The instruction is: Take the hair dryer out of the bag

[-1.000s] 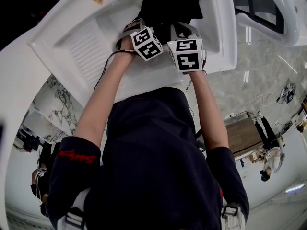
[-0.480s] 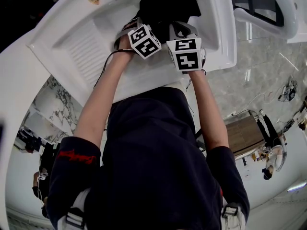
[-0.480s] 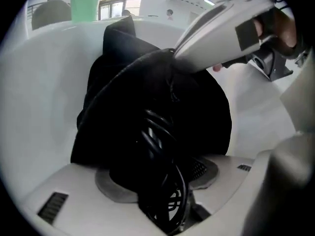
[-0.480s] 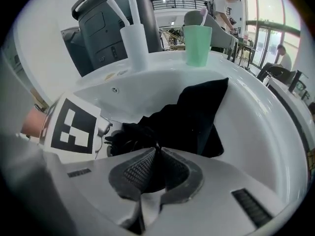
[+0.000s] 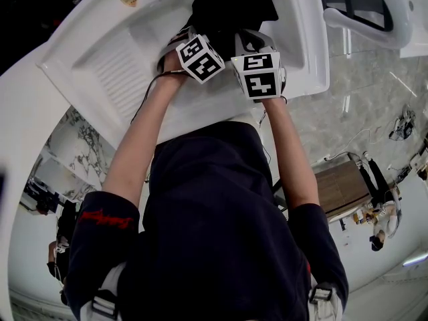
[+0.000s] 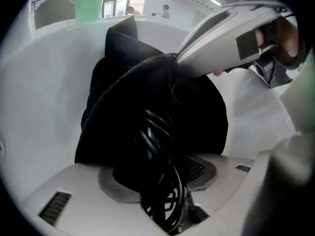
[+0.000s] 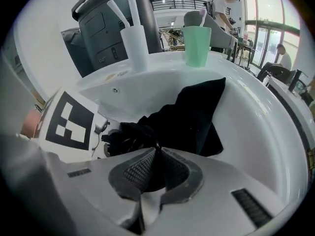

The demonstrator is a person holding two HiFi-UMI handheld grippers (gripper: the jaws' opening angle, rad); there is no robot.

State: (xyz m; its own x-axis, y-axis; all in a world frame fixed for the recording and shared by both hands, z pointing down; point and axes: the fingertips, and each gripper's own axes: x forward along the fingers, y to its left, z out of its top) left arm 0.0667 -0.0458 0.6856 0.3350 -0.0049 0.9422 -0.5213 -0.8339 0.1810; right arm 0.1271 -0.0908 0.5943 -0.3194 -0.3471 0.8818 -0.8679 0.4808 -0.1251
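Observation:
A black bag lies in the white sink. In the left gripper view its mouth gapes and a coiled black cord of the hair dryer shows inside. My left gripper reaches into the bag. Its jaws have just been closing, with the cord bundle between them and both pads against it. My right gripper is shut on a fold of the bag's rim and holds it up. In the head view both marker cubes hide the fingertips. The hair dryer's body is hidden in the dark.
A green cup and a white cup with a toothbrush stand on the sink's far rim. The ribbed drain board lies left of the basin. People stand in the far background.

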